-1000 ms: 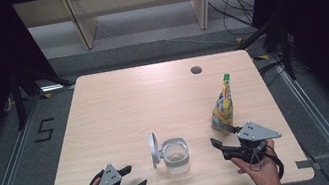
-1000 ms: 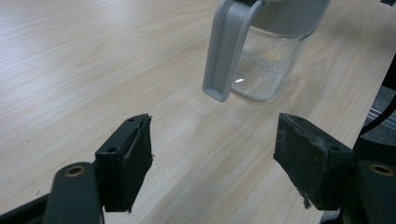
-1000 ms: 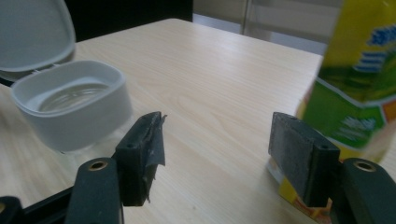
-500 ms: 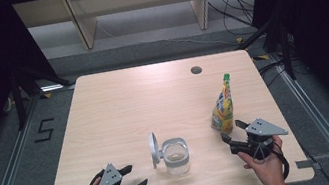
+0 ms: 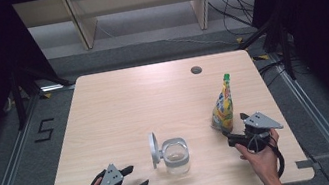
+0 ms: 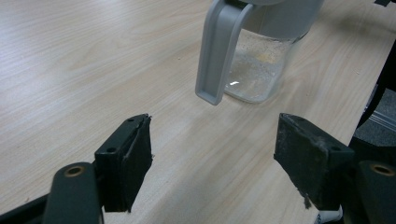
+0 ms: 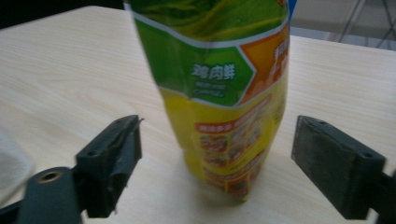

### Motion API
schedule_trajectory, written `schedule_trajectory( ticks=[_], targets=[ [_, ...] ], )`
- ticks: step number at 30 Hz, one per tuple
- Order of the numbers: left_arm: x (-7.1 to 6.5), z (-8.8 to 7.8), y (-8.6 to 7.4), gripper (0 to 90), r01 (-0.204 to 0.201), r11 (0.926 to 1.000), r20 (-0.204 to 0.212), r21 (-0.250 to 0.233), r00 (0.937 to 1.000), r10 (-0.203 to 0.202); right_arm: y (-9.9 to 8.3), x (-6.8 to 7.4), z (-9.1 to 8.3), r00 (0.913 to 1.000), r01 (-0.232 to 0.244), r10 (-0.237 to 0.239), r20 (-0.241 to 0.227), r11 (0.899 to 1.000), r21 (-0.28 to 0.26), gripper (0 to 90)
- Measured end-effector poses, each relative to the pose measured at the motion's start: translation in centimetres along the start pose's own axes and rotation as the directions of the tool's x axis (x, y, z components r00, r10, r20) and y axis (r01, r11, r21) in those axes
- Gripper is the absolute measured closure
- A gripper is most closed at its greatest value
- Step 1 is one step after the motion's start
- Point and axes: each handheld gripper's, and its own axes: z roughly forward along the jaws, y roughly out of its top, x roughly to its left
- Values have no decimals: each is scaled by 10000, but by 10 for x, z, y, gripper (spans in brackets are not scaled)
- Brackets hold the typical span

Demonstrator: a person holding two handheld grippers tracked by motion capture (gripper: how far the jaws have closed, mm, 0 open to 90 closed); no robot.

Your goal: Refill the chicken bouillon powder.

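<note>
Risks toppling the upright pouch (image 7: 219, 93) at twelve o'clock if wide-open, just-opened right gripper (image 5: 235, 140) jaws nudge it.

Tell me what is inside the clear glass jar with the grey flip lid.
The clear glass jar stands with its grey flip lid swung open. A thin pale layer, seemingly powder or grains, covers its bottom. What it is cannot be told.

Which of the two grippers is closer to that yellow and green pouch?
The right gripper, open beside the pouch. The left gripper sits across the table, beyond the jar.
</note>
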Motion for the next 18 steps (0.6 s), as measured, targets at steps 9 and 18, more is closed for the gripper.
schedule_trajectory(
  ticks=[9,18],
  targets=[
    [0,0,-1,268,87,9999,26,67,10000,-87,2,2,17,10000,-68,69,50,9997,-228,158],
    [-2,2,-1,268,-111,9999,150,69,9998,110,3,-1,35,9989,-126,144,442,9991,-399,200]
  ],
)
